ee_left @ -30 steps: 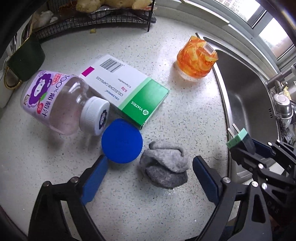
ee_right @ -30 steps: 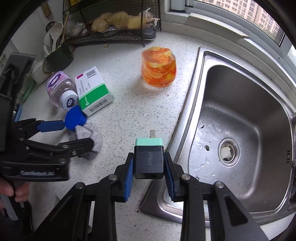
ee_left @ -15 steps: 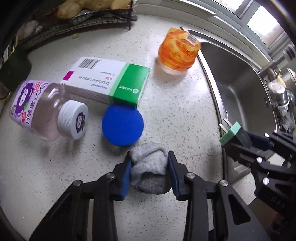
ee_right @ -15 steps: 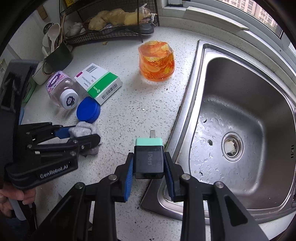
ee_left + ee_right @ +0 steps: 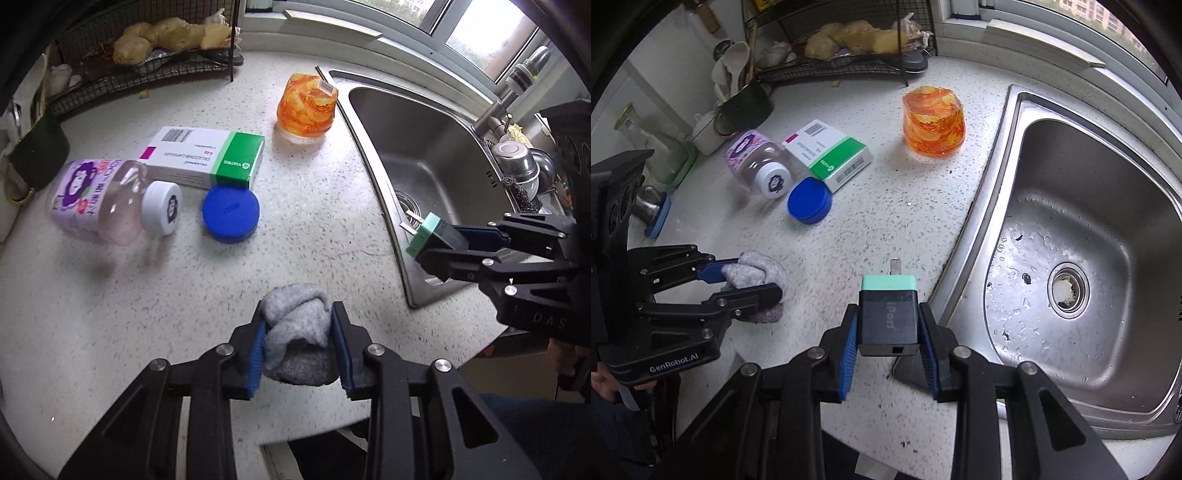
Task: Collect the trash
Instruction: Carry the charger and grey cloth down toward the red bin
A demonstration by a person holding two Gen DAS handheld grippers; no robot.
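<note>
My left gripper (image 5: 300,345) is shut on a crumpled grey cloth wad (image 5: 297,332) and holds it over the near part of the speckled counter; the wad also shows in the right wrist view (image 5: 753,273). My right gripper (image 5: 888,332) is shut on a black charger plug with a mint-green end (image 5: 888,314), held above the counter edge by the sink; it also shows in the left wrist view (image 5: 428,232). On the counter lie a blue lid (image 5: 231,213), a green-white medicine box (image 5: 207,157), a toppled purple-label bottle (image 5: 107,199) and an orange crumpled wrapper (image 5: 308,107).
A steel sink (image 5: 1082,258) fills the right side, with a tap (image 5: 509,99) and a metal bowl behind it. A wire rack with ginger (image 5: 849,40) stands at the back. A dark mug with spoons (image 5: 746,103) and jars sit at the left.
My left gripper closed on the grey cloth wad and drew it back toward the near edge, away from the blue lid. The right gripper kept its hold on the charger plug.
</note>
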